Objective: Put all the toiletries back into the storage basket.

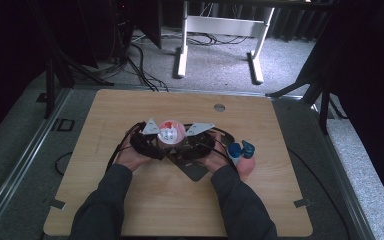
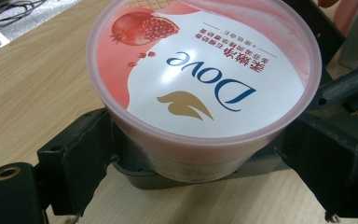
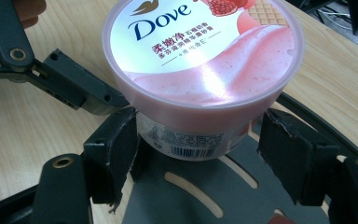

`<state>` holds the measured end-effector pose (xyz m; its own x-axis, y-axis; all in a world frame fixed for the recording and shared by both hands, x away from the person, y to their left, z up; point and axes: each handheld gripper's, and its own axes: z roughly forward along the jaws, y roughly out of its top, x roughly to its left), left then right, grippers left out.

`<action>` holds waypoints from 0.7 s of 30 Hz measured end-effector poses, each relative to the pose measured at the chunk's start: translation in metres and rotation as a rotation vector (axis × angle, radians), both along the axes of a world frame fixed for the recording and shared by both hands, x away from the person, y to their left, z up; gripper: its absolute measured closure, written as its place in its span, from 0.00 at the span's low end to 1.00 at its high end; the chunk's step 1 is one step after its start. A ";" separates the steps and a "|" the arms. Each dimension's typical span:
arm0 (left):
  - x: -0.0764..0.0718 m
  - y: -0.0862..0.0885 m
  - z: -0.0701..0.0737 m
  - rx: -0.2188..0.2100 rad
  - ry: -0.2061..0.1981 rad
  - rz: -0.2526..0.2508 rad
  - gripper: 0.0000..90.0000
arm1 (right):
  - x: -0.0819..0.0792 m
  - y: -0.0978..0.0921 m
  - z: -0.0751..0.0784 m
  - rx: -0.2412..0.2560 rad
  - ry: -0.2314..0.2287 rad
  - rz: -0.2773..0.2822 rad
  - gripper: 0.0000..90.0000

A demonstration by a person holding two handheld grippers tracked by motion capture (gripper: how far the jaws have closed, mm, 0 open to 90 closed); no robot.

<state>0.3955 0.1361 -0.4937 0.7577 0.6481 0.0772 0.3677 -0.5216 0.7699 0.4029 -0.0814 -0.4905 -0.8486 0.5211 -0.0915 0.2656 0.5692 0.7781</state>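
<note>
Pink, round, plastic Dove tub (image 1: 170, 131) stands mid-worktop on a grey slotted plate (image 1: 194, 169), the left gripper (image 2: 191, 158) clamping its body while the right gripper (image 3: 198, 154) brackets it with jaws apart, so closing should come next.

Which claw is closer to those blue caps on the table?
Right. The right claw is at the pink tub, on the side facing the blue caps. The left claw is on the tub's far side from them.
</note>
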 end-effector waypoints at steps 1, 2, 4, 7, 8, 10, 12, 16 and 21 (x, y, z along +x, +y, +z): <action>0.001 0.000 0.000 -0.005 0.003 0.002 0.11 | 0.001 0.000 0.000 -0.002 0.003 -0.002 0.31; 0.002 0.000 -0.001 -0.007 0.006 0.003 0.11 | 0.001 0.000 0.000 -0.001 0.005 -0.004 0.31; 0.004 0.000 -0.002 -0.005 0.008 0.006 0.11 | 0.003 0.001 -0.001 -0.001 0.007 -0.007 0.31; 0.006 0.000 -0.002 -0.001 0.009 0.007 0.11 | 0.006 0.001 -0.002 0.004 0.016 -0.010 0.31; 0.007 0.001 -0.002 -0.002 0.014 0.005 0.11 | 0.007 0.001 -0.002 0.001 0.020 -0.011 0.32; 0.009 0.002 -0.002 -0.001 0.017 0.006 0.11 | 0.009 0.001 -0.002 0.004 0.023 -0.006 0.34; 0.012 0.002 -0.002 0.000 0.021 0.008 0.11 | 0.011 0.001 -0.002 0.005 0.028 -0.007 0.35; 0.016 0.001 -0.001 0.009 0.021 0.011 0.11 | 0.016 0.002 -0.002 0.003 0.032 -0.009 0.36; 0.022 -0.001 -0.004 0.019 0.030 0.023 0.12 | 0.020 0.004 -0.002 -0.027 0.026 -0.023 0.36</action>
<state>0.4173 0.1352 -0.4973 0.7445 0.6643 0.0671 0.4029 -0.5272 0.7481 0.4226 -0.0772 -0.4924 -0.8385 0.5384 -0.0838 0.2991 0.5833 0.7552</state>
